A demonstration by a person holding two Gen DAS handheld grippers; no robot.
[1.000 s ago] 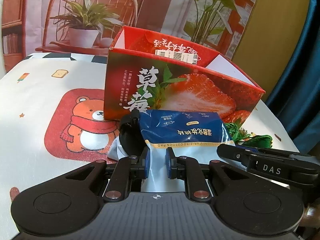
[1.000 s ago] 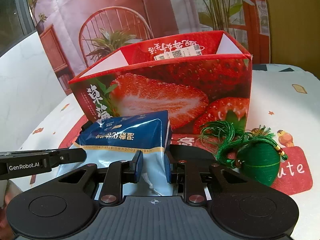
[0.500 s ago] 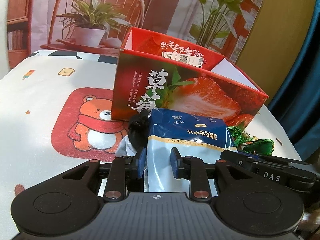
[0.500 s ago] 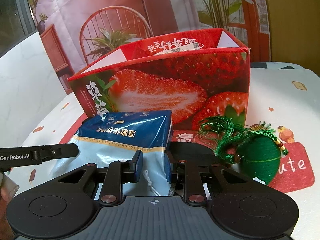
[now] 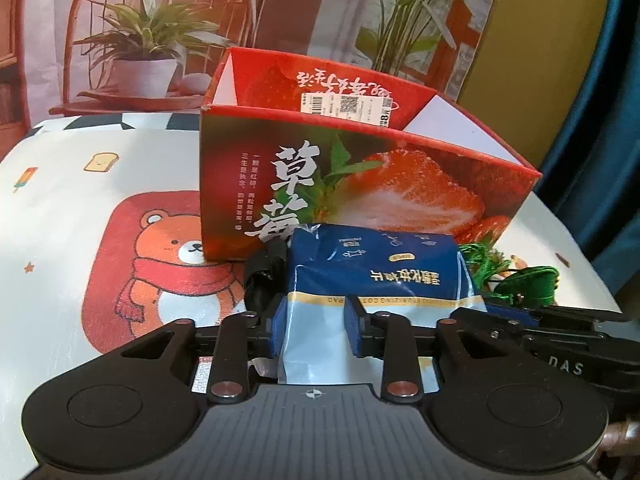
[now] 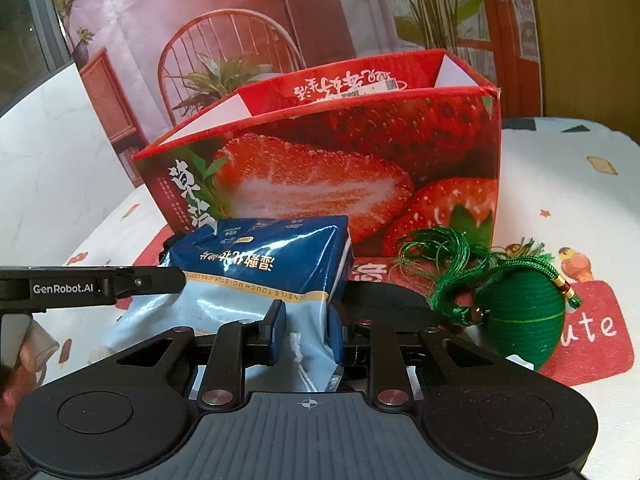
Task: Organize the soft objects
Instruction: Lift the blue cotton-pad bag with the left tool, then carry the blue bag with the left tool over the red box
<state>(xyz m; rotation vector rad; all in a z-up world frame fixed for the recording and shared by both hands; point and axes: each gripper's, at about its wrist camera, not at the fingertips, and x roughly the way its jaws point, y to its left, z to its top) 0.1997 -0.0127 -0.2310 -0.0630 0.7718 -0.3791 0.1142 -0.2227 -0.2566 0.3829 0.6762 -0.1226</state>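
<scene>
An open red strawberry box (image 5: 360, 184) stands on the cartoon-printed tablecloth (image 5: 72, 208), its top flaps folded inward. Only its inner far wall, with a white barcode label (image 5: 348, 106), is visible; what the box holds cannot be told from either view.

In front of the box sits a blue and pale-blue pack of cotton pads (image 5: 372, 276). Both grippers have it by its pale lower end. The left gripper (image 5: 318, 330) is narrowly parted, its blue pads pressing the pack's left portion from both sides; its jaws have just been closing a little. The right gripper (image 6: 306, 330) is likewise narrowly parted, pinching the pack's crumpled right corner, where a white drawstring (image 6: 298, 350) hangs.

A black soft object (image 5: 266, 276) lies touching the pack's left side. A green tasselled ornament (image 6: 516, 320) rests just right of the pack, near the box's front corner.
</scene>
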